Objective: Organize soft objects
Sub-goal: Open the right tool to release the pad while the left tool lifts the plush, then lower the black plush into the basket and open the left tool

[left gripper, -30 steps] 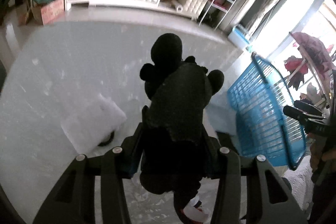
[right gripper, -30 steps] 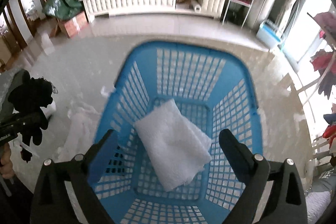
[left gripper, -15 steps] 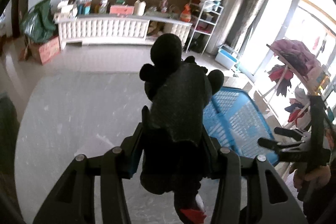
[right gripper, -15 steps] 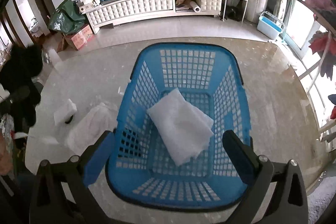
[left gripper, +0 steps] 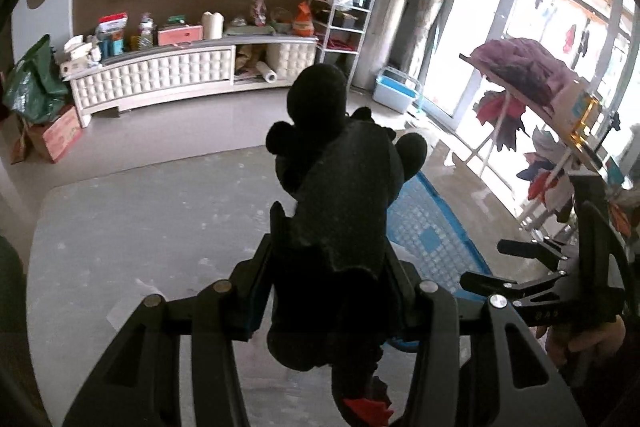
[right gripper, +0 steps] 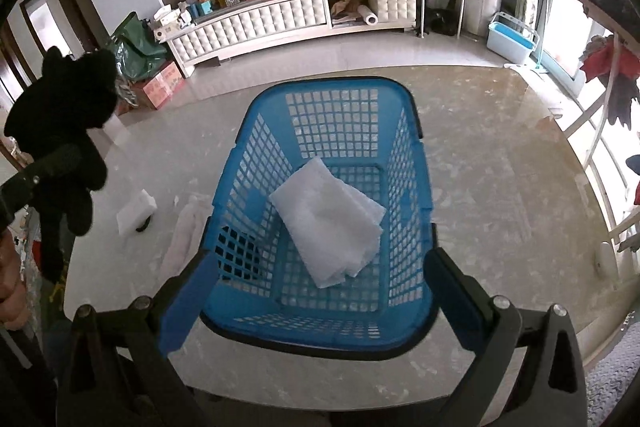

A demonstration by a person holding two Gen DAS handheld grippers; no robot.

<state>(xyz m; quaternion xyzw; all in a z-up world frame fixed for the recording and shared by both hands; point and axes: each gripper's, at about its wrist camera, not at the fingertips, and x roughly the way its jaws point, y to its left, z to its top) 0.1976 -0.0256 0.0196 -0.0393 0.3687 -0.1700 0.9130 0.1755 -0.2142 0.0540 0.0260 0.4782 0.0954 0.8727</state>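
My left gripper (left gripper: 332,259) is shut on a black plush toy (left gripper: 344,195) and holds it high above the table, left of the blue basket (left gripper: 432,227). The toy also shows at the left edge of the right wrist view (right gripper: 60,131). My right gripper (right gripper: 316,287) is open and empty, raised above the near end of the blue basket (right gripper: 416,341). A folded white cloth (right gripper: 332,223) lies in the basket.
A white block (right gripper: 134,213) and a pale cloth (right gripper: 184,235) lie on the marble table (right gripper: 500,187) left of the basket. A white sideboard (right gripper: 280,19) stands behind, and a clothes rack (left gripper: 532,115) to the right.
My left gripper has lifted and tilted up with the black plush toy in it. My right gripper has pulled back and up from the basket, still open.
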